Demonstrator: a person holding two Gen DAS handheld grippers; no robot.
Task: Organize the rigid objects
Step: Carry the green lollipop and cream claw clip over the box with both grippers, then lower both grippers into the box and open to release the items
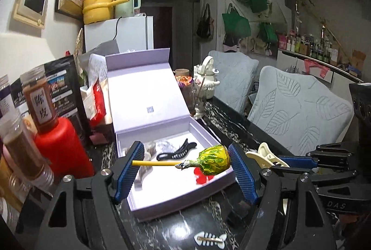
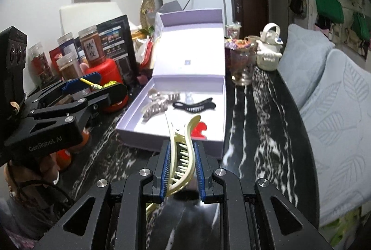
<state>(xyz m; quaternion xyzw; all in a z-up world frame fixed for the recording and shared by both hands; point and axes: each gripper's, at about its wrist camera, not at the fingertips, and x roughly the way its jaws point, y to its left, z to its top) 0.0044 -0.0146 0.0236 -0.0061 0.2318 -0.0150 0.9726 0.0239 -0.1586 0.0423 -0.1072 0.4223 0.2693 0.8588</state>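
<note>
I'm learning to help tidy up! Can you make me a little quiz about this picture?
1. True or false: the right gripper is shut on the cream hair clip.
2. What spans the left gripper? A) lollipop B) spoon C) pen
3. What colour is the long hair clip in the purple box?

Key: 1 true; 2 A; 3 black.
</note>
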